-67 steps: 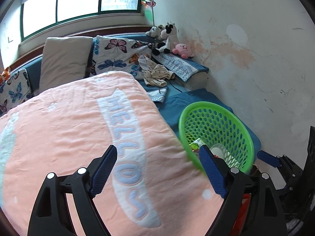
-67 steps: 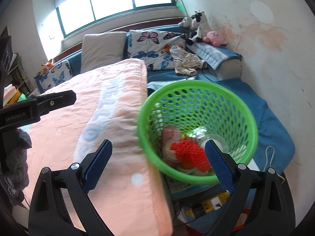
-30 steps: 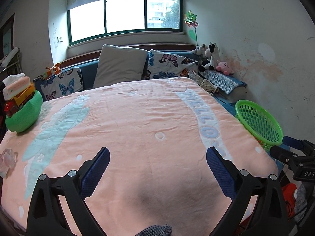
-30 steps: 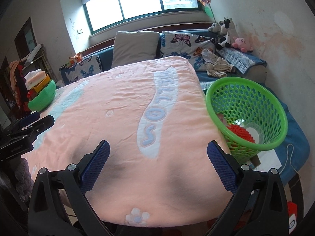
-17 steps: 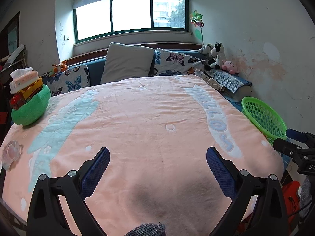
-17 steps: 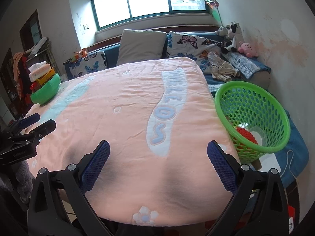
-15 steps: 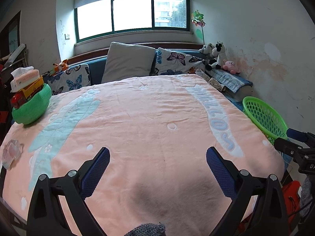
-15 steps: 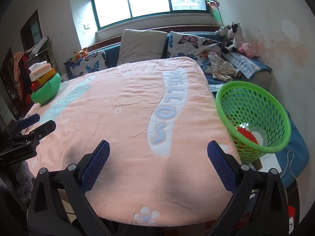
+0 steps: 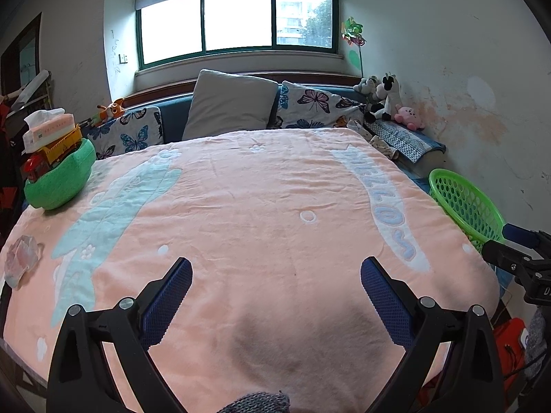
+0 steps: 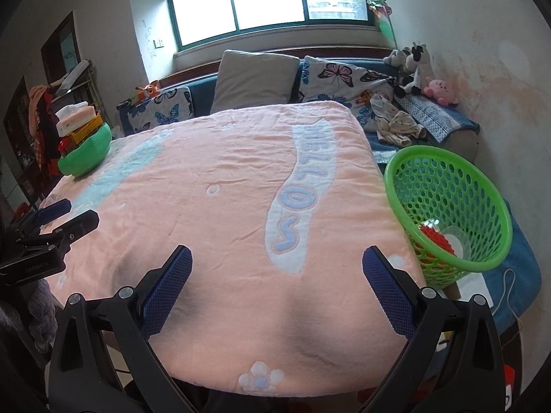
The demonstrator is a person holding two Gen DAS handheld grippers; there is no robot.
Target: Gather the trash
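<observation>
A green mesh basket (image 10: 447, 206) stands at the bed's right side and holds a red net (image 10: 439, 239) and clear plastic trash; it also shows in the left wrist view (image 9: 461, 203). A crumpled clear wrapper (image 9: 22, 261) lies on the pink blanket (image 9: 258, 213) at its left edge. My left gripper (image 9: 275, 289) is open and empty above the blanket's near end. My right gripper (image 10: 275, 285) is open and empty above the blanket's near end, left of the basket. Each gripper shows in the other's view, the right one (image 9: 516, 251) and the left one (image 10: 55, 220).
A green bowl-shaped holder (image 9: 60, 179) with a tissue pack and toy truck sits at the bed's left. Pillows (image 9: 230, 105) line the head of the bed. Plush toys (image 9: 389, 99) and clothes (image 10: 396, 120) lie by the right wall.
Both grippers have pulled back from the basket to the foot of the bed and stay open. In the last half second the views have barely shifted.
</observation>
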